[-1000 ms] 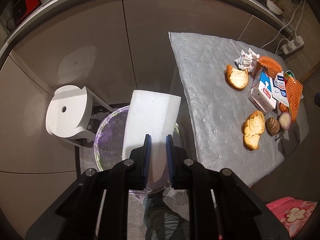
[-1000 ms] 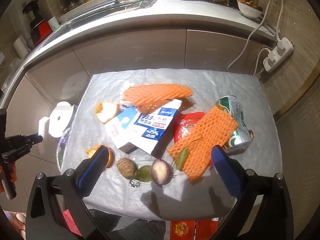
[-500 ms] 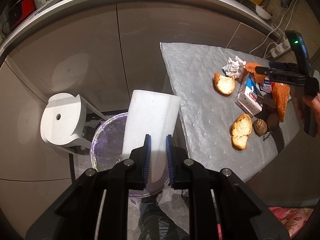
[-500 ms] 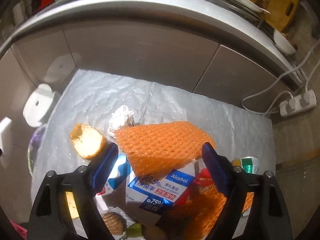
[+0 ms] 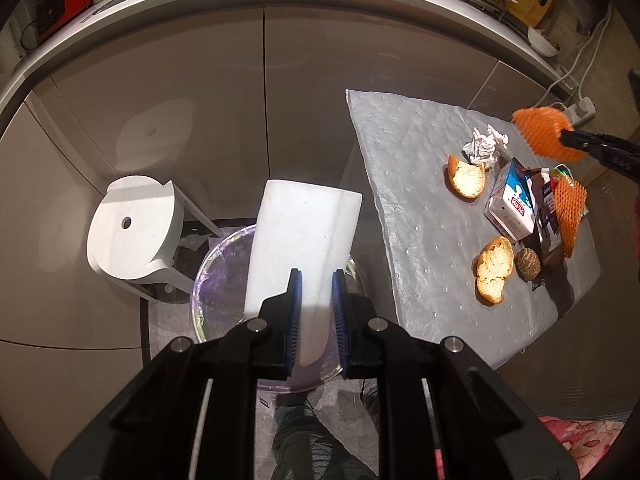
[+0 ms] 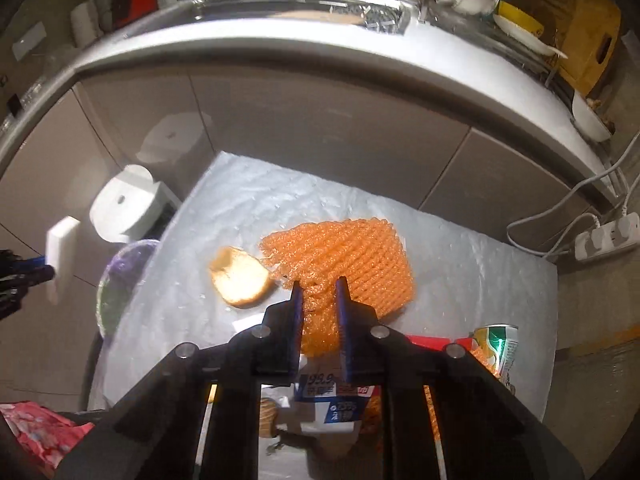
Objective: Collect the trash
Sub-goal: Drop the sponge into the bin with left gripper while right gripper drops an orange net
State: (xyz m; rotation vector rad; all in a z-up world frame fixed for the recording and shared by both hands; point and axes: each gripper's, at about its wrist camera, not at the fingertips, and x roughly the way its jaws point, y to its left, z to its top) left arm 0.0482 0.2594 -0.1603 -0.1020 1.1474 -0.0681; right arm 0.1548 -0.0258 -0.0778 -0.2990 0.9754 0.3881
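Note:
My left gripper (image 5: pixel 316 280) is shut on a white foam sheet (image 5: pixel 304 232), held over a round bin (image 5: pixel 216 280) lined with a purple bag beside the table. My right gripper (image 6: pixel 319 284) has its jaws closing, and the pads pinch an orange foam net (image 6: pixel 352 256). From the left wrist view the same orange foam net (image 5: pixel 544 132) hangs off the right gripper (image 5: pixel 564 134), raised above the grey table cover (image 5: pixel 420 208). On the cover lie two bread pieces (image 5: pixel 466 174) (image 5: pixel 494 268), a crumpled tissue (image 5: pixel 484 146), a milk carton (image 5: pixel 514 200) and a second orange net (image 5: pixel 568 208).
A white stool (image 5: pixel 132 224) stands left of the bin, against the cabinet fronts. A drink can (image 6: pixel 496 344) lies at the table's right side. A power strip (image 6: pixel 604 238) with cables sits on the floor behind the table. A person's legs (image 5: pixel 304 432) show below the bin.
The right gripper went from wide open over the table's front to narrow around the orange foam net, which has come up off the carton. The left gripper stayed put with the white sheet.

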